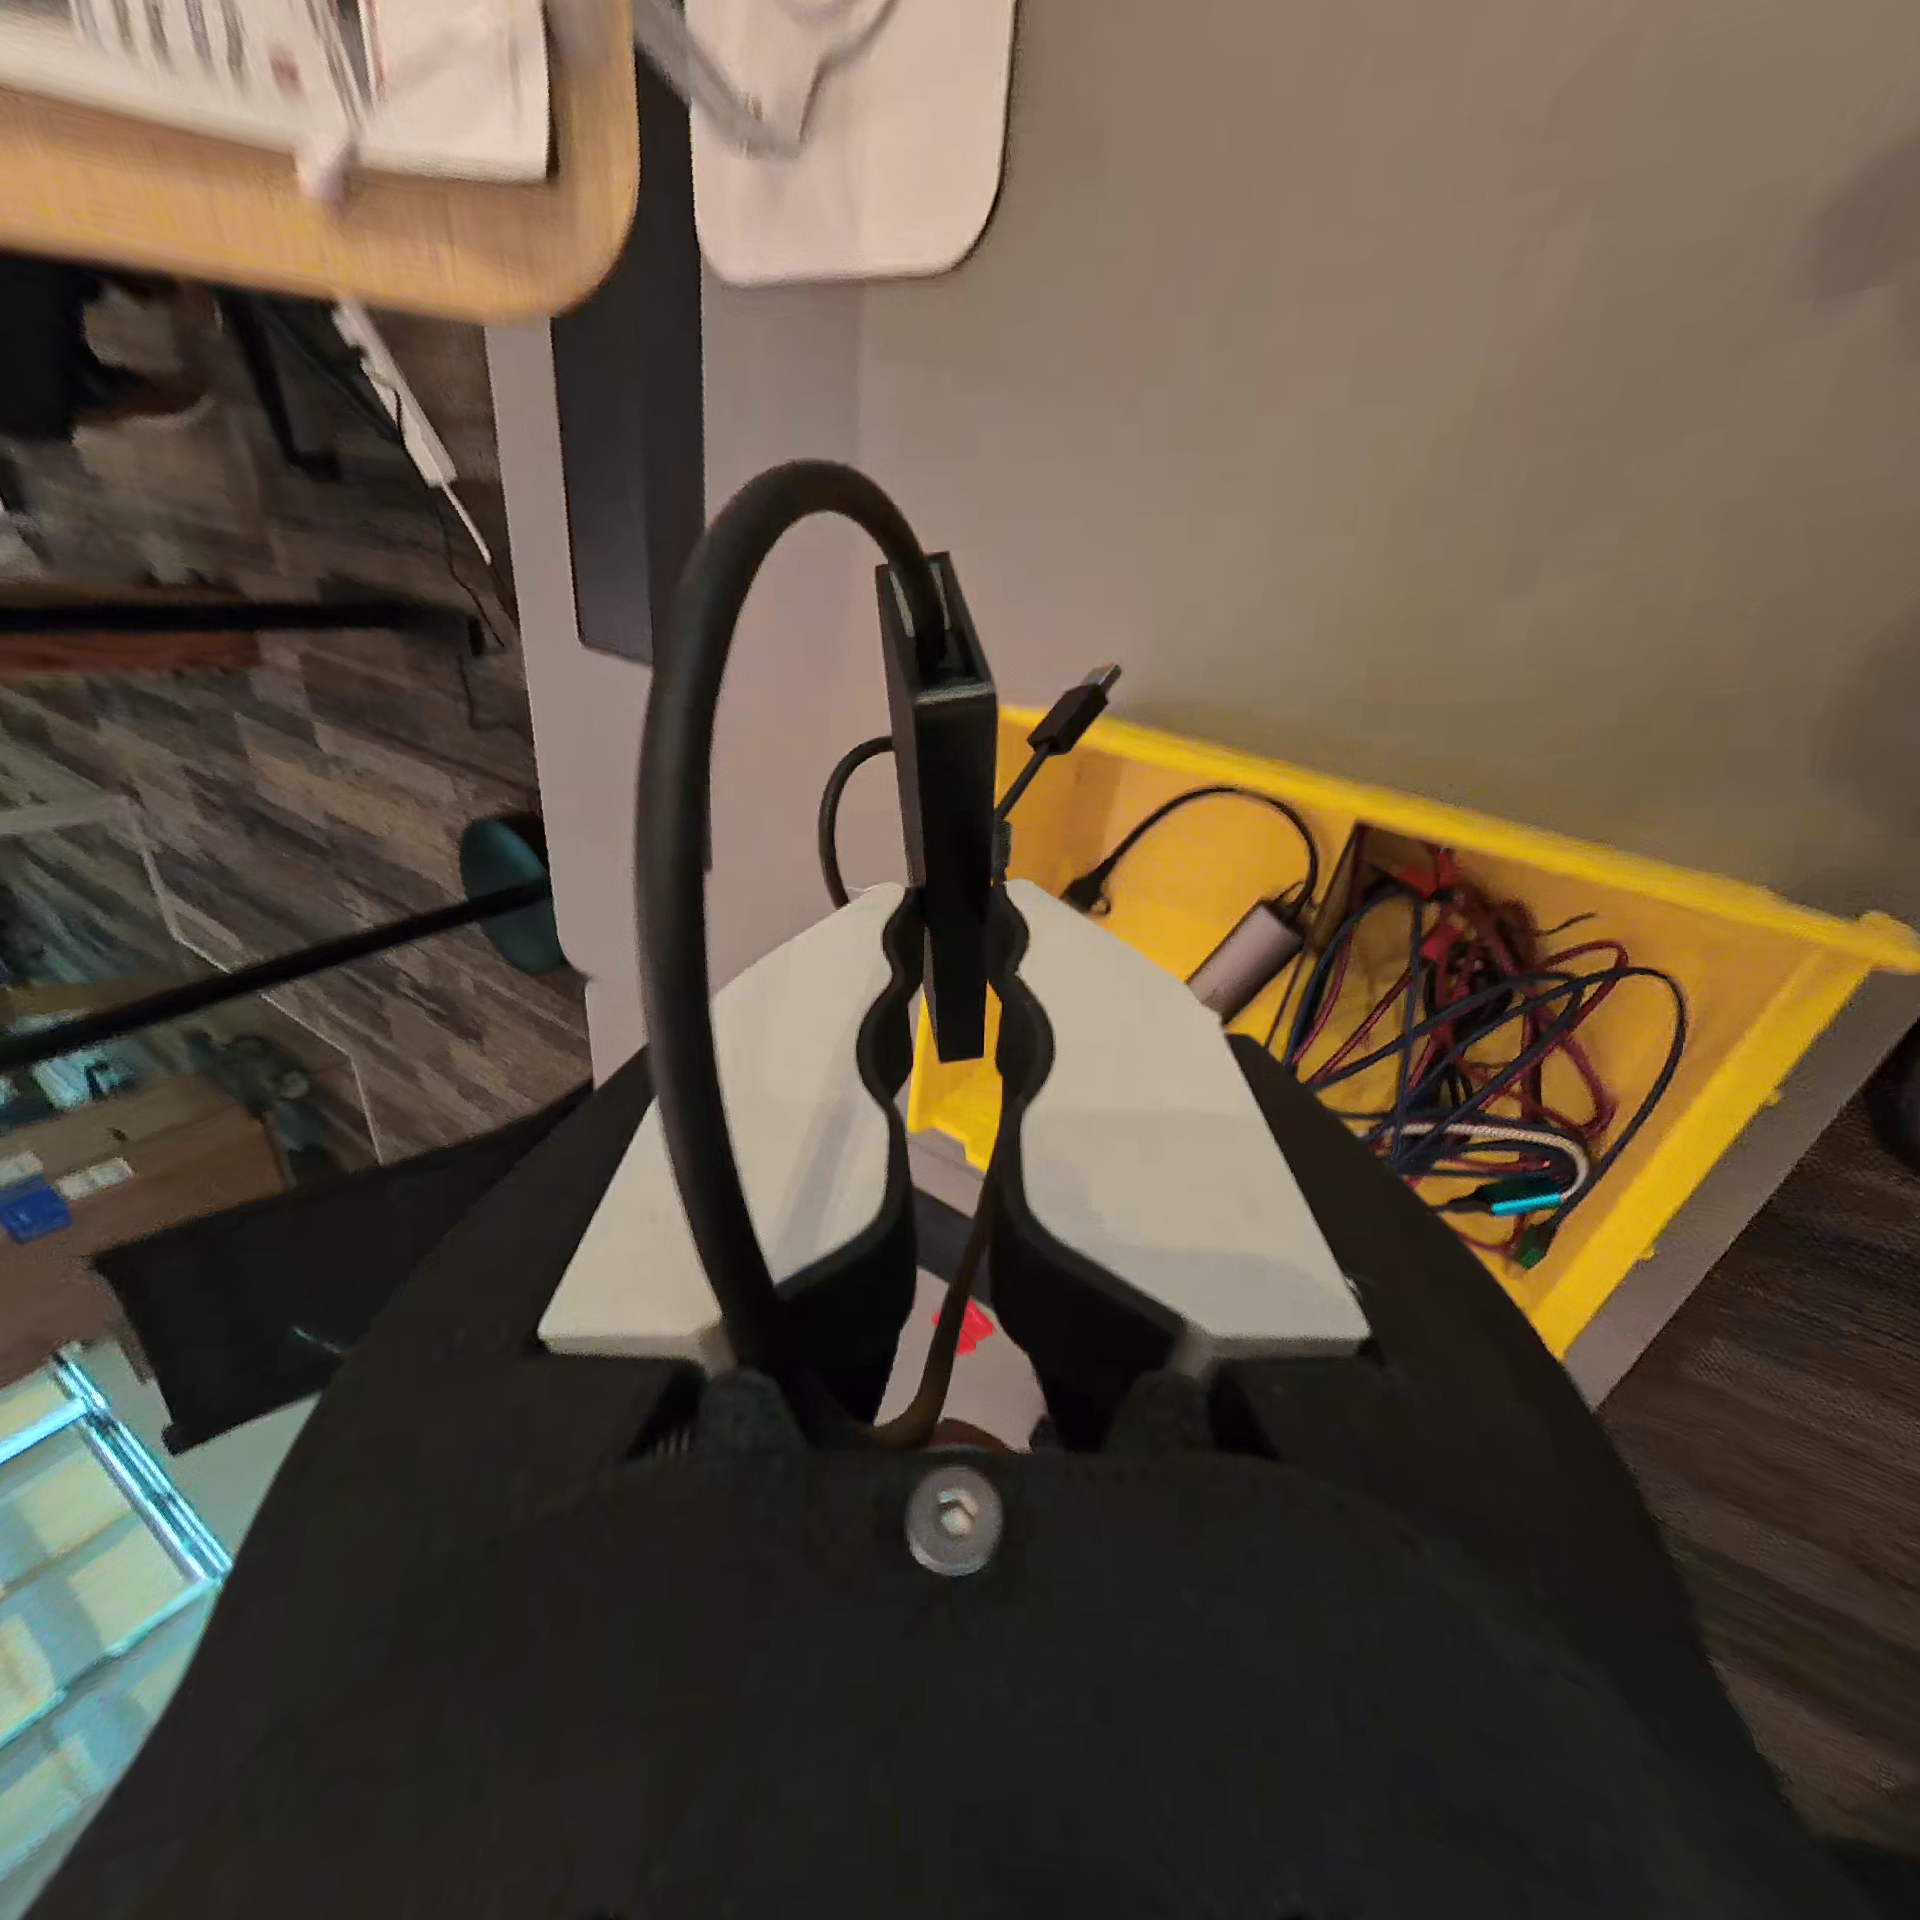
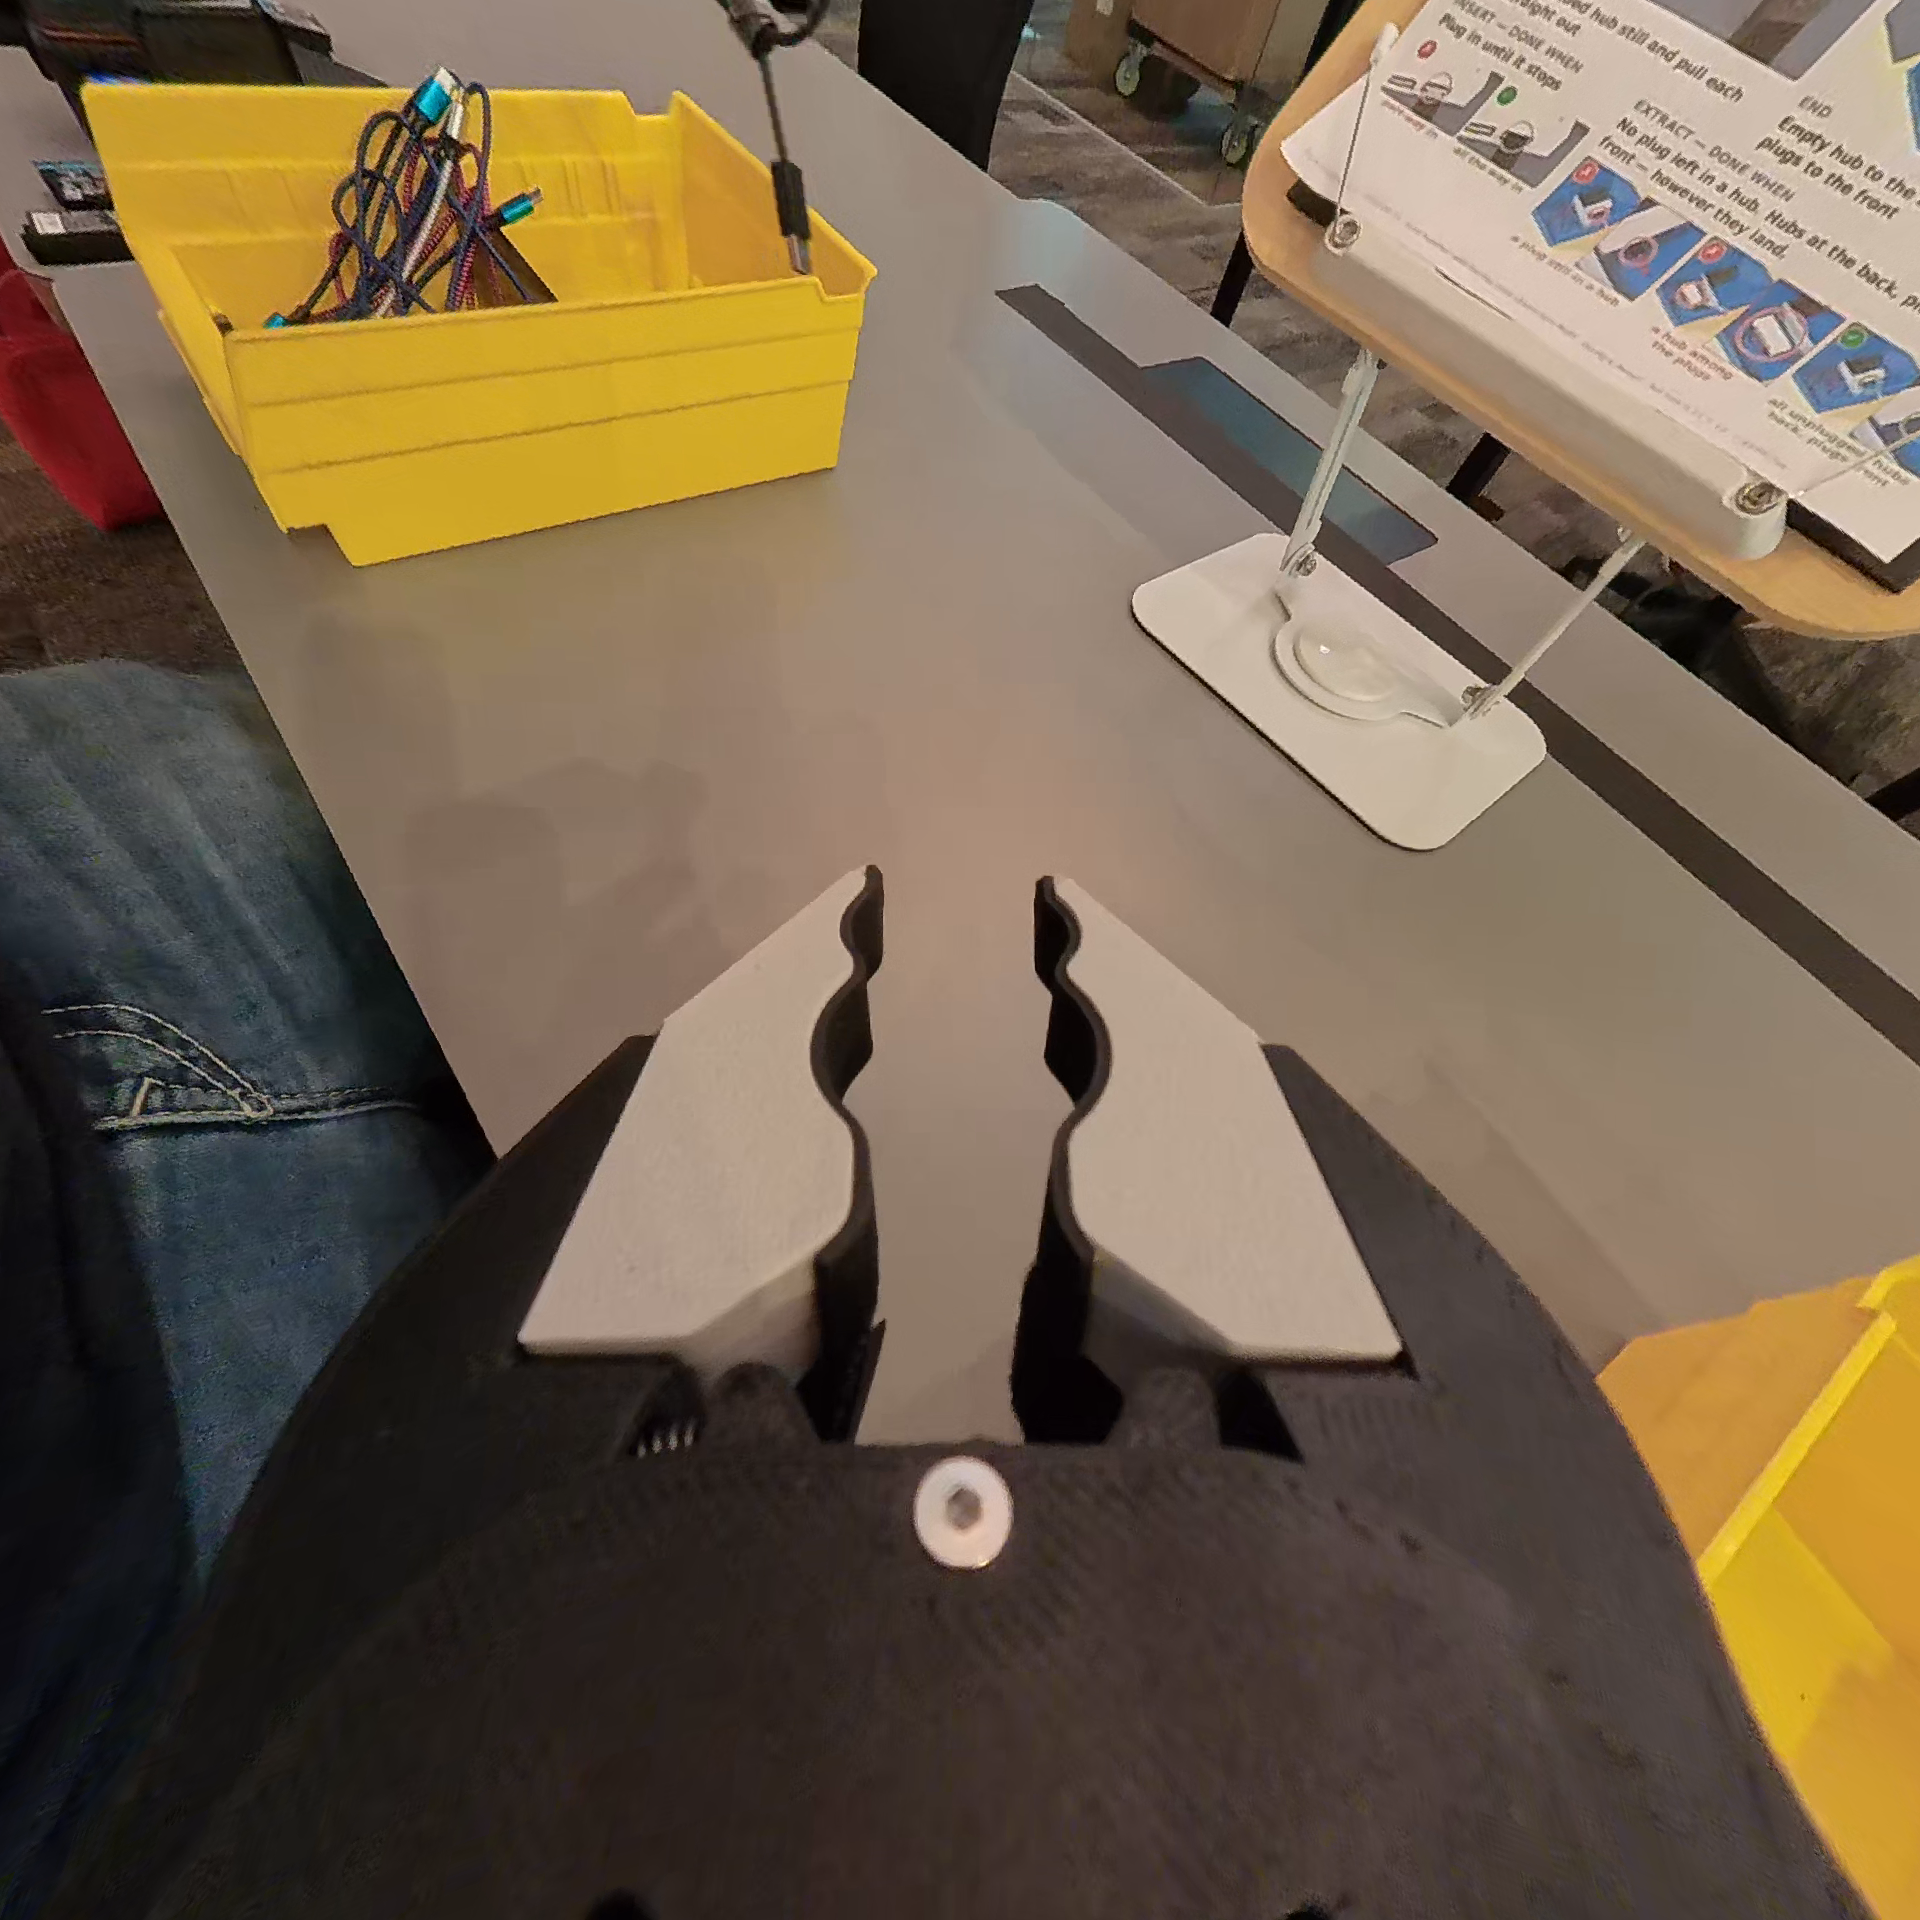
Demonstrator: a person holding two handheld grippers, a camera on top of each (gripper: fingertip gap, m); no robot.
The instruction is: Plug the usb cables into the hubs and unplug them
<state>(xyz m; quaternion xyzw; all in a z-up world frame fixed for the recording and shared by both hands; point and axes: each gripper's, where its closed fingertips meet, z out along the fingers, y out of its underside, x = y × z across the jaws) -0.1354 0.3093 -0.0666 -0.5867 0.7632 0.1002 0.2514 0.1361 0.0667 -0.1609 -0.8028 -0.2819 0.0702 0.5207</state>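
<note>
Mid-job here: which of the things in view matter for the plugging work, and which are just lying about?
For the job:
black hub, clamped in the left gripper
its black lead
yellow bin holding the braided cables
grey hub in the bin
right gripper, jaws open, empty

Lying about:
instruction sheet stand
grey table

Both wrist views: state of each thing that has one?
left gripper: shut on black hub
black hub: held edge-on, lifted
hub cable: looped, plug dangling free
right gripper: open, empty
yellow bin: on table, holds tangled cables
document stand: upright
</note>
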